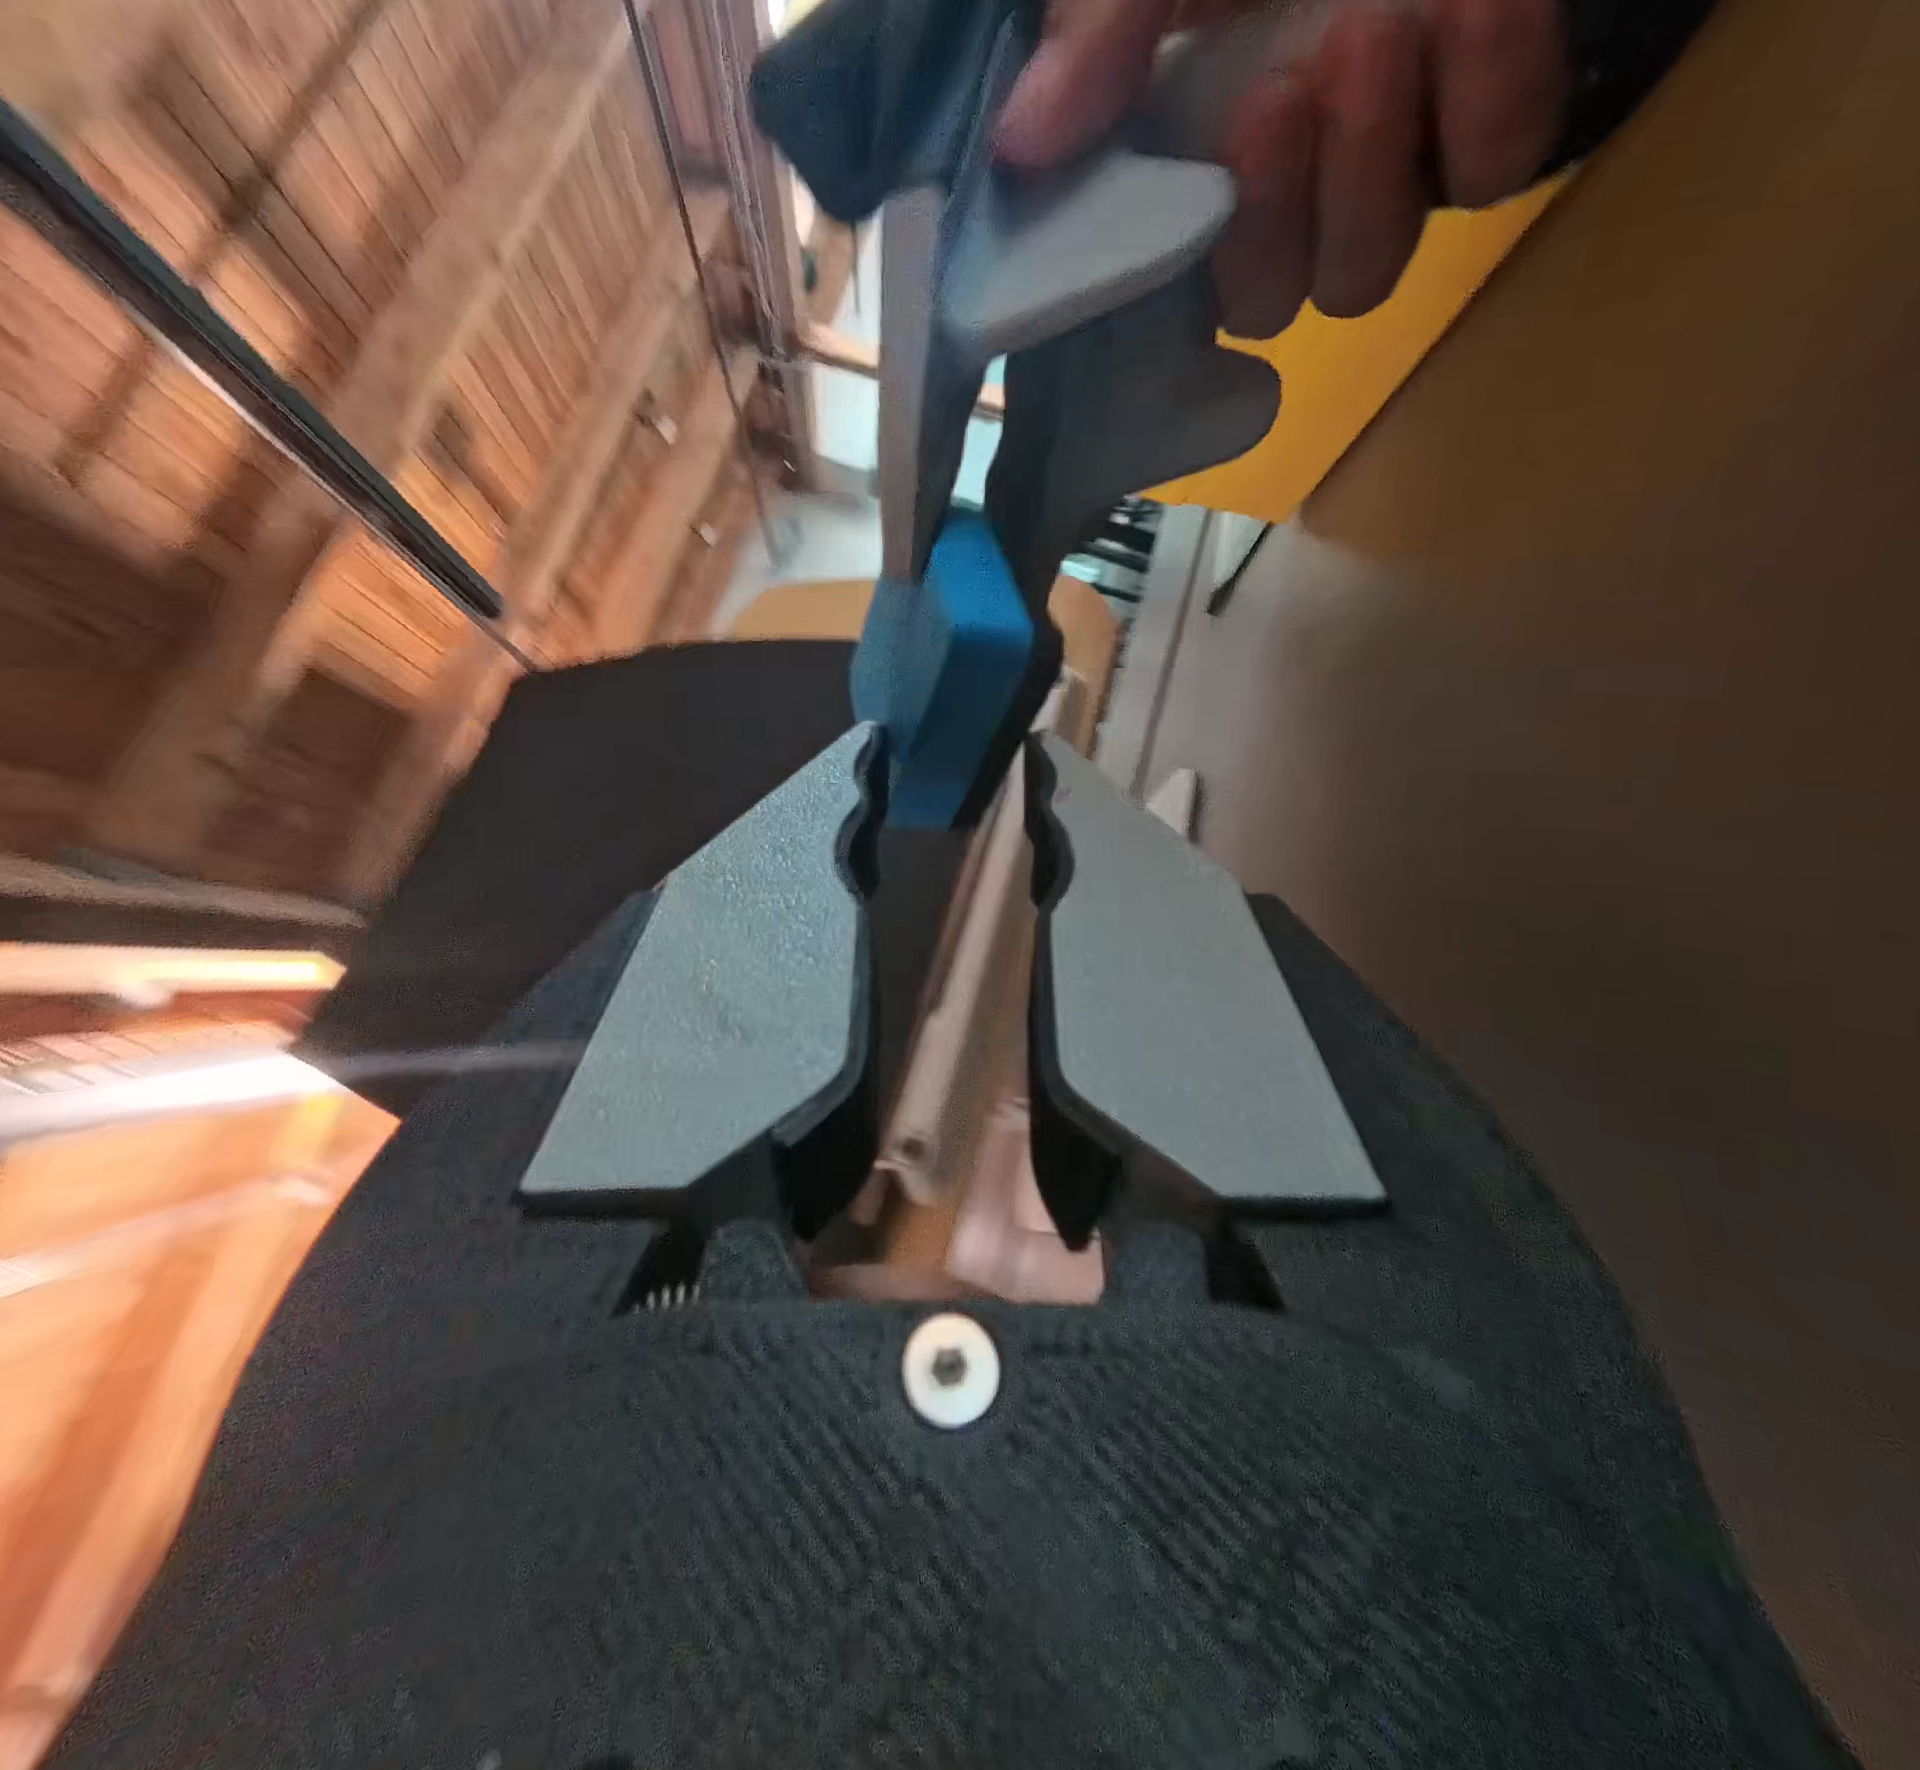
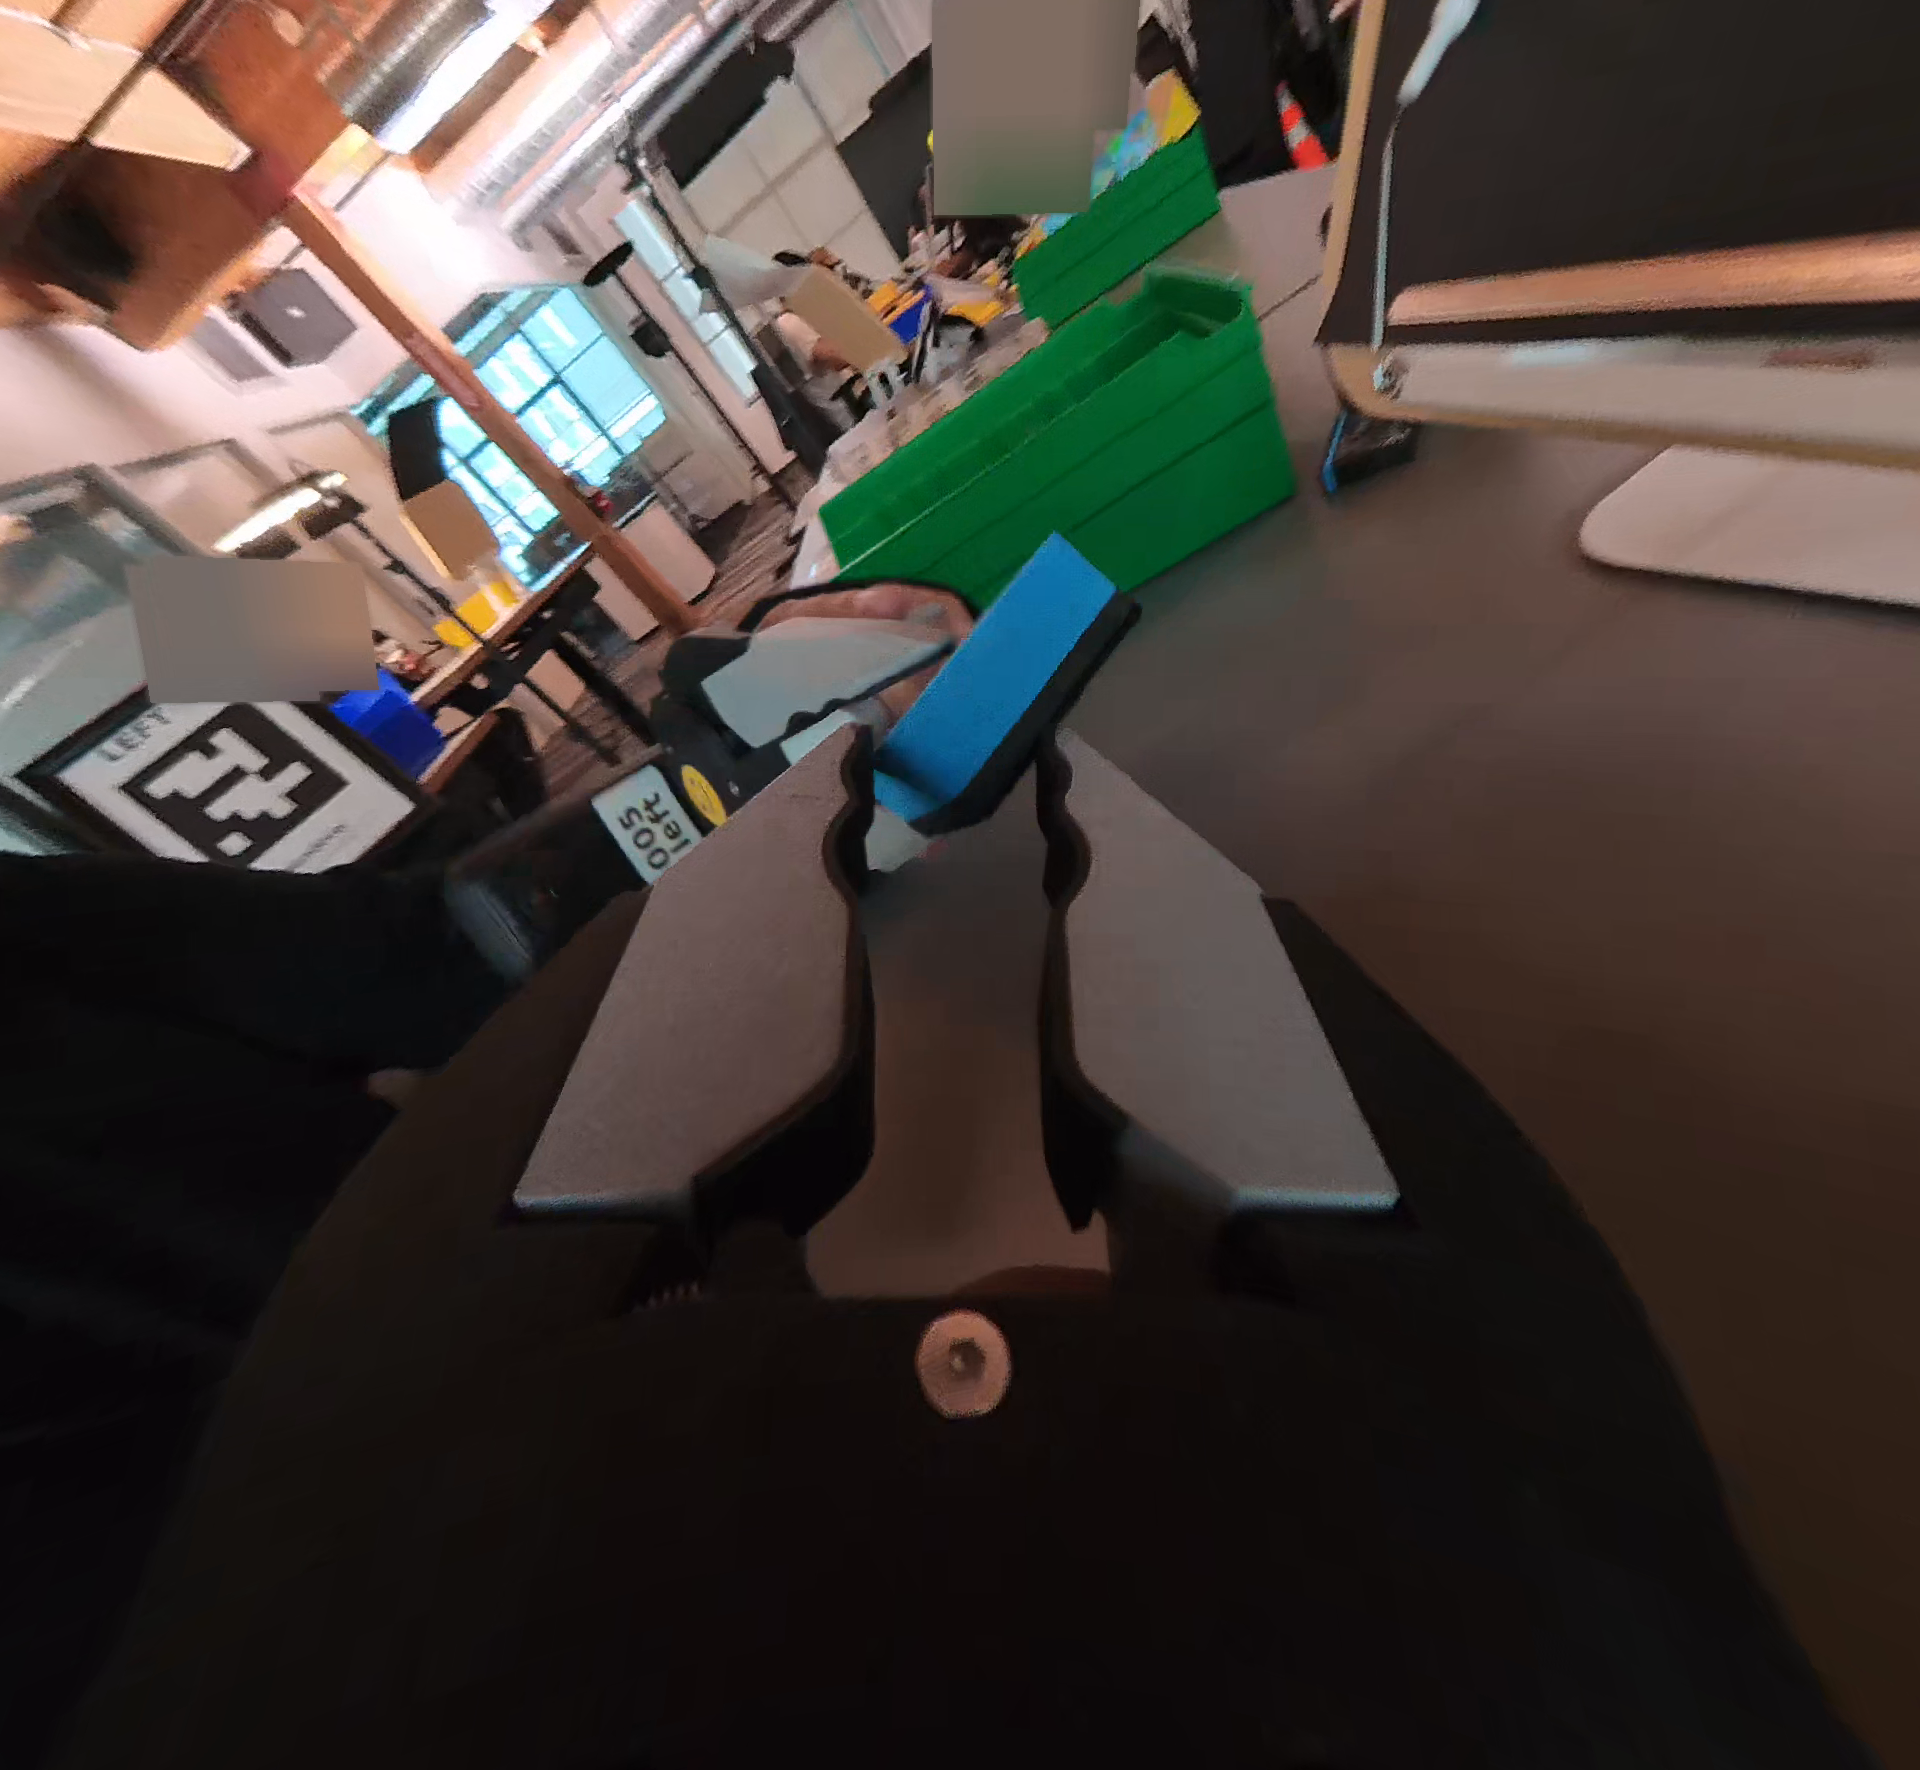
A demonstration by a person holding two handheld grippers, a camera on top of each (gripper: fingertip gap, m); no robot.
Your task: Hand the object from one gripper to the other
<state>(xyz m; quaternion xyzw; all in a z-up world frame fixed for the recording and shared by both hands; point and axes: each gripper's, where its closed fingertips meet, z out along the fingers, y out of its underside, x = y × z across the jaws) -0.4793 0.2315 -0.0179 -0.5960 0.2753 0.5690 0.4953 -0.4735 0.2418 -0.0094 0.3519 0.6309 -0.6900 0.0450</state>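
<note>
A blue block with a black felt side (image 1: 951,671) is held up in the air between both grippers. My right gripper (image 2: 951,764) is shut on the block (image 2: 997,681), with the blue face on one finger and the black side on the other. In the left wrist view it comes down from above (image 1: 966,577), held by a hand (image 1: 1351,58). My left gripper (image 1: 956,759) is open around the block's near end. Its left finger touches the block, and a narrow gap shows at its right finger. One of its light fingers (image 2: 821,671) shows beside the block in the right wrist view.
A grey table top (image 2: 1455,837) lies below. Green bins (image 2: 1070,463) stand at its far side. A dark panel with a wooden edge (image 2: 1662,110) and a white base plate (image 2: 1766,525) are at the right. A black-and-white marker card (image 2: 229,785) is at the left. Less than 4 cm separates the two grippers' tips.
</note>
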